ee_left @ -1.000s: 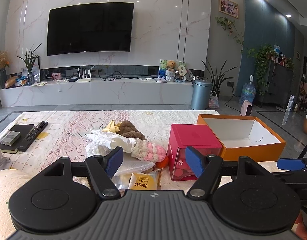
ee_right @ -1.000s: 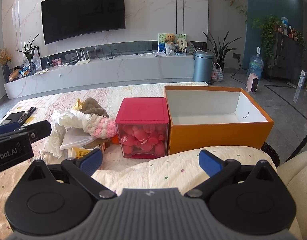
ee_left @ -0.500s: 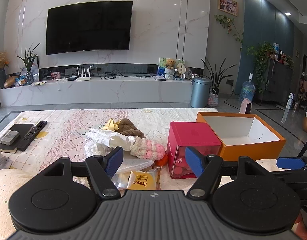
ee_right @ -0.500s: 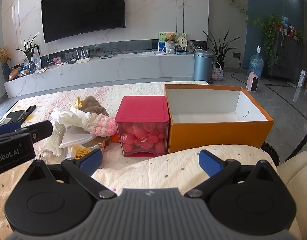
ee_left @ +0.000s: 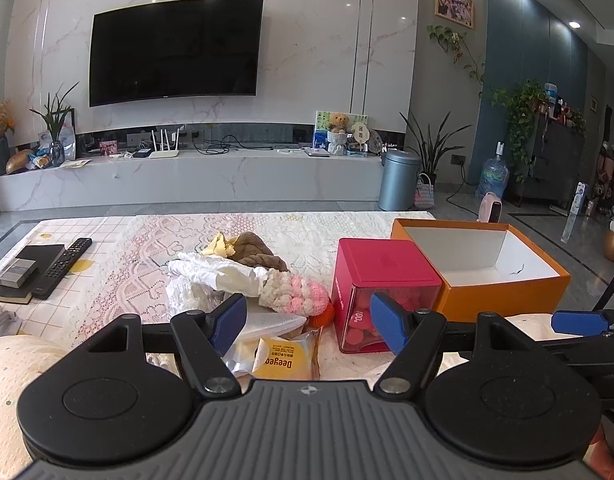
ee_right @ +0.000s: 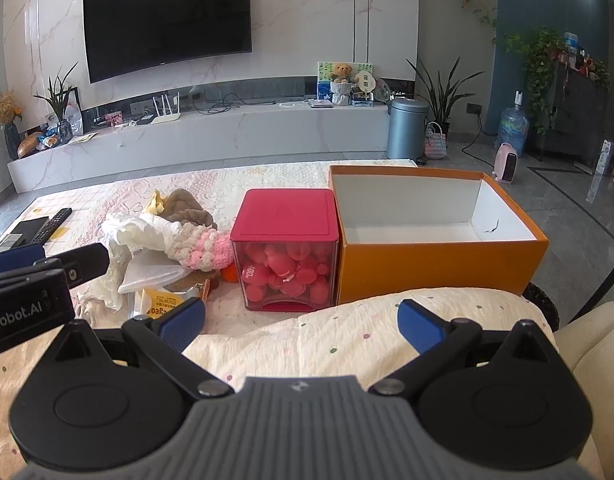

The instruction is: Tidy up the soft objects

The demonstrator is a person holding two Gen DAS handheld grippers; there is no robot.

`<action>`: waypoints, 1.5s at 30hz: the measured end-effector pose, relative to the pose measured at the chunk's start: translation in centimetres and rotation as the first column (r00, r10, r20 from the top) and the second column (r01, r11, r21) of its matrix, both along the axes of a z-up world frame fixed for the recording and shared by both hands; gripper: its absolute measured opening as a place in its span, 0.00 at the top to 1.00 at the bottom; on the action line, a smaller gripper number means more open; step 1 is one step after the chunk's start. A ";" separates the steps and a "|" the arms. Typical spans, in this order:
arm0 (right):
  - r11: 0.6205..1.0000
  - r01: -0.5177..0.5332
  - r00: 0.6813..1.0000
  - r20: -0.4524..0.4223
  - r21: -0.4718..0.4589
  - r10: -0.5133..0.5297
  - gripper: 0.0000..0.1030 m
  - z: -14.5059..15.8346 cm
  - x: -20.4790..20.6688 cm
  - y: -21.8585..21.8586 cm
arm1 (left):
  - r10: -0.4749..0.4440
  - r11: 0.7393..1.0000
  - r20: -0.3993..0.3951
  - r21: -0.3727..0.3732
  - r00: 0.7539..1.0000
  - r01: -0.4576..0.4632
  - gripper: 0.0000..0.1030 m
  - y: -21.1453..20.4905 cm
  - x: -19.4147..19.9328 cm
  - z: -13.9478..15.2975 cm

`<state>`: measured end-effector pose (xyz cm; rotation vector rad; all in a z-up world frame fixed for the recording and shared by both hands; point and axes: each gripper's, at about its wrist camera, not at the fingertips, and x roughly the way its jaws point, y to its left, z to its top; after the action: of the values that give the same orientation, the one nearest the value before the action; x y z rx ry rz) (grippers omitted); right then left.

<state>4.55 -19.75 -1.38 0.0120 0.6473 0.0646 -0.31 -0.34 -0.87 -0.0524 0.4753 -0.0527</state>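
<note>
A heap of soft things lies on the table: a pink and cream knitted piece [ee_left: 293, 292] [ee_right: 205, 246], a brown braided plush [ee_left: 259, 250] [ee_right: 187, 210], white crumpled fabric [ee_left: 215, 274] [ee_right: 141, 232] and a yellow snack packet [ee_left: 281, 362] [ee_right: 161, 306]. To its right stand a red-lidded clear box of pink balls [ee_left: 381, 294] [ee_right: 287, 248] and an orange box [ee_left: 503, 280] [ee_right: 435, 268] with nothing inside. My left gripper [ee_left: 309, 322] hangs open just short of the heap. My right gripper [ee_right: 301, 322] is open over a dotted cushion [ee_right: 307, 340], holding nothing.
A remote [ee_left: 63, 266] and a dark book [ee_left: 31, 264] lie at the table's left edge. Beyond the table are a low marble TV bench [ee_left: 187, 178], a grey bin [ee_left: 399, 180] and a water bottle [ee_right: 512, 126]. A cream sofa arm [ee_right: 591, 340] is at the right.
</note>
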 end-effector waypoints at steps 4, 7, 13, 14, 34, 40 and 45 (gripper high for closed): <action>1.000 -0.008 1.000 0.001 -0.002 0.008 0.03 -0.1 0.1 0.2 | -0.001 1.000 -0.012 -0.007 1.000 0.001 0.19 0.3 0.1 -0.1; 1.000 -0.027 1.000 0.004 0.012 0.027 0.03 -0.3 0.1 0.2 | 0.000 1.000 -0.023 -0.012 1.000 0.000 0.19 0.7 0.1 -0.3; 0.998 -0.060 0.997 -0.038 0.023 0.061 0.03 -0.9 0.7 0.5 | 0.016 1.000 -0.070 -0.007 0.997 -0.017 0.19 2.0 0.5 -0.9; 0.997 -0.068 0.997 -0.042 0.027 0.069 0.03 -1.0 0.8 0.6 | 0.022 1.000 -0.082 -0.009 0.996 -0.023 0.19 2.4 0.6 -1.1; 0.936 -0.347 0.933 -0.123 -0.060 0.338 0.28 -2.5 8.6 8.4 | 0.074 0.991 -0.274 -0.091 0.959 -0.102 0.23 10.3 6.5 -4.4; 0.923 -0.384 0.907 -0.186 -0.003 0.376 0.28 -3.9 12.5 11.2 | 0.083 0.987 -0.345 -0.101 0.935 -0.125 0.27 12.8 8.9 -6.2; 0.917 -0.392 0.884 -0.246 0.077 0.398 0.21 -5.0 16.1 13.6 | 0.093 0.984 -0.393 -0.107 0.915 -0.145 0.27 14.6 10.3 -7.3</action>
<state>20.64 -6.12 -6.40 -0.0895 0.9031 0.4742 10.01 14.31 -8.16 -0.2272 0.8639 0.0476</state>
